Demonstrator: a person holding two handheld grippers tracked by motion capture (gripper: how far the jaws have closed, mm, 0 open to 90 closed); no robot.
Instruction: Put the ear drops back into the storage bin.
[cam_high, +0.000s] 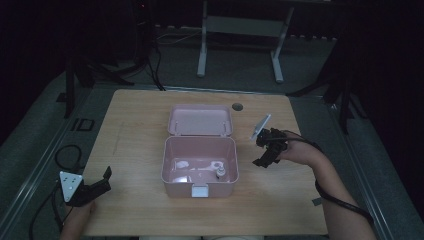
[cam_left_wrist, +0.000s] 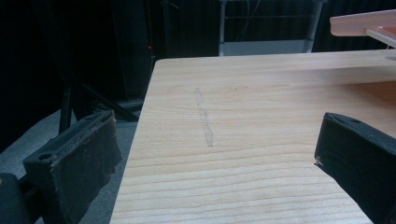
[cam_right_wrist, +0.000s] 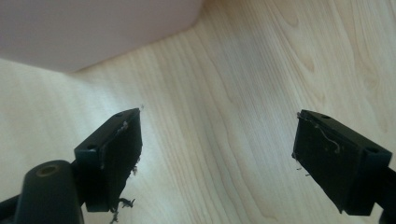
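1. Pink, smooth-walled plastic box (cam_high: 200, 172) with rounded corners is sitting between the two tongs, its hinged lid (cam_high: 200, 120) lying back, probably for reaching inside.
2. Left tongs (cam_high: 95, 185) are resting released near the pale wood-grain table (cam_high: 135, 140) edge, well apart from the box.
3. Right tongs (cam_high: 267, 150) are hovering just beside the box, jaws spread, grasping nothing.
4. Small whitish items (cam_high: 200, 167), too dim to identify, are lying inside.
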